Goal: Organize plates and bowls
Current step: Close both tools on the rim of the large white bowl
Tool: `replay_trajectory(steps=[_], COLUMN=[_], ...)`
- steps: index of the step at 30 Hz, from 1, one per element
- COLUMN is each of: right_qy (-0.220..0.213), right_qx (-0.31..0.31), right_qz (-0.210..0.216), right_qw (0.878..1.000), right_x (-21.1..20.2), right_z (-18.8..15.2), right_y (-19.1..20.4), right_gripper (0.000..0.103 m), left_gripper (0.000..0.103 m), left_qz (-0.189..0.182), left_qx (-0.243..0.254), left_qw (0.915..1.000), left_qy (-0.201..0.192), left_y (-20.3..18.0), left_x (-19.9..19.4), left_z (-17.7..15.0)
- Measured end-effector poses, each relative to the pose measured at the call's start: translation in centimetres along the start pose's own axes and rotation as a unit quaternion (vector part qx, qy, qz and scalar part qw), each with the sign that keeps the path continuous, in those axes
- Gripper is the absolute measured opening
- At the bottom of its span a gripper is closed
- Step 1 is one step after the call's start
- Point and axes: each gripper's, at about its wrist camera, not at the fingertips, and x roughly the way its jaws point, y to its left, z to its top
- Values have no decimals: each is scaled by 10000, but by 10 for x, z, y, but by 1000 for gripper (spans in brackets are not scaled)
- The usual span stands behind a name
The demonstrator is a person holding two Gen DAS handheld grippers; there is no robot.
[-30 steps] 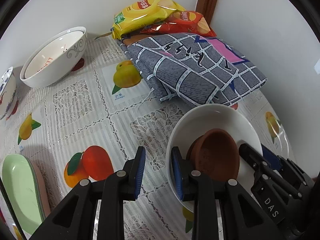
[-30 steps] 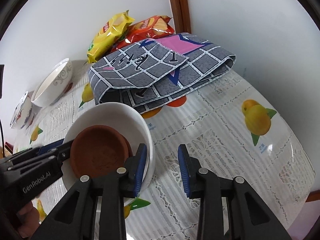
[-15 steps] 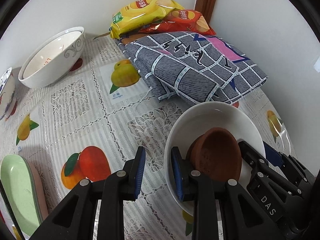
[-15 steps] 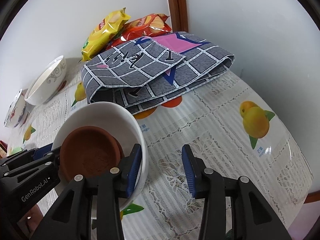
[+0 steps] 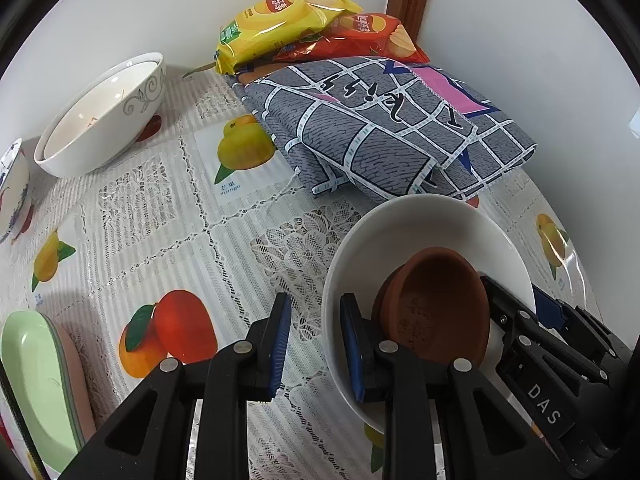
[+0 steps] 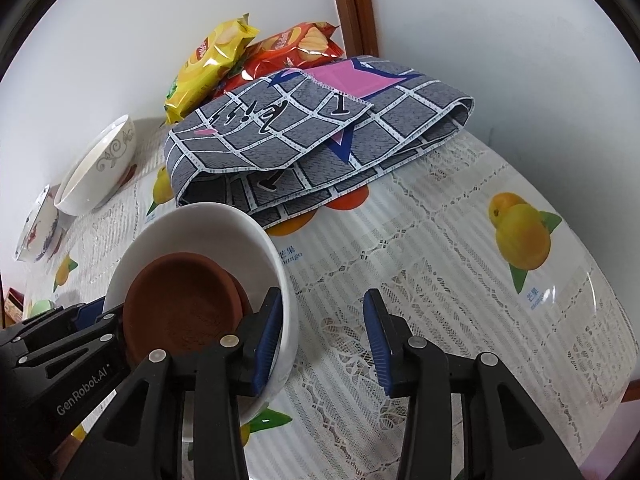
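Left and right wrist views, both looking steeply down on the table (image 5: 160, 208).

(a) White bowl (image 5: 420, 220), near me, just in front of the folded cloth (image 5: 380, 132). It holds the brown dish (image 5: 436, 304), which leans against the wall on my side.

(b) My left gripper (image 5: 315, 320) straddles the white bowl's left rim, one finger inside and one outside. It is released: tablecloth shows between the outer pad and the rim, and nothing is clamped.

(c) My right gripper (image 6: 323, 320) straddles the opposite rim. Its left finger reaches into the bowl beside the brown dish, and its right finger stands well clear over the tablecloth. This claw is also released and grasps nothing.

(d) Each gripper appears in the other's view, low beside the bowl.

(e) Scroll bowl (image 5: 100, 120), far left against the wall, with another bowl nested in it. A blue-patterned bowl (image 5: 12, 192) sits beside it at the frame edge.

(f) Green plate (image 5: 32, 376), lower left, stacked on a pink plate (image 5: 76, 380).

(g) Yellow bag (image 5: 280, 16) and red bag (image 5: 360, 36), in the corner behind the cloth, the yellow one partly over the red.
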Motion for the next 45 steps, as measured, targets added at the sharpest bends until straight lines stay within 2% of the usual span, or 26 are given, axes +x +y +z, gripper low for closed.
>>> replay_trajectory(steps=[9, 19, 32, 42, 44, 45], right_qy=[138, -135, -265, -43, -65, -98], right_qx=[38, -53, -167, -28, -23, -55], right_qz=[27, -93, -63, 15, 29, 39], right_qw=[9999, 9999, 9995, 10000, 10000, 9999], right_x=[3, 1, -1, 1, 0, 0], right_z=[2, -1, -2, 1, 0, 0], right_y=[0, 2, 10, 8, 8, 9], right_gripper=[42, 41, 22, 21, 21, 17], left_gripper=[23, 23, 15, 14, 9, 9], left_qz=[-57, -25, -82, -30, -86, -78], left_qx=[-37, -136, -86, -65, -44, -51], left_qw=[9998, 9998, 9999, 10000, 10000, 10000], left_qy=[179, 105, 35, 40, 19, -1], left_y=[3, 3, -2, -4, -6, -6], left_x=[5, 4, 3, 3, 3, 2], left_z=[1, -2, -4, -1, -2, -3])
